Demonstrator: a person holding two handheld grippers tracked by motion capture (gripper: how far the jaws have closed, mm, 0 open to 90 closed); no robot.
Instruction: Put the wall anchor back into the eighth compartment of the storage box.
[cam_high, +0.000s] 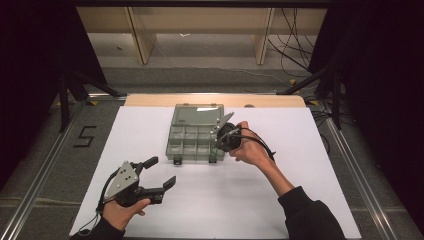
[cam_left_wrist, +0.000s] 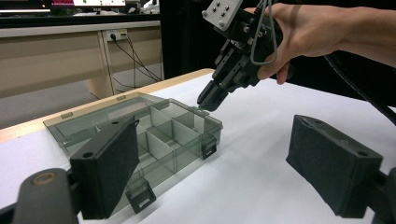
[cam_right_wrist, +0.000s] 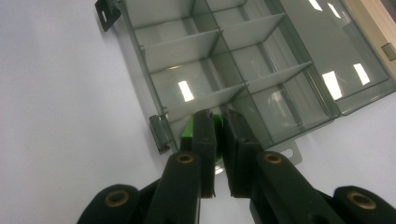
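Open compartment box (cam_high: 192, 137) sits mid-desk (cam_high: 250, 200), clear lid folded flat toward the far edge. Right hand-held gripper (cam_left_wrist: 208, 101) hangs over the box's near right corner, jaws nearly together and pinching a small green piece (cam_right_wrist: 188, 129) just above the corner compartment. Judging by that, the piece is about to go in; release is not yet done. The compartments in view look empty, so sorting seems barely started. Left hand-held gripper (cam_high: 161, 172) rests at the near left of the desk, jaws wide, holding nothing.

Writing: a black "5" (cam_high: 85, 135) marked on the floor left of the desk. No brand readable on the box.
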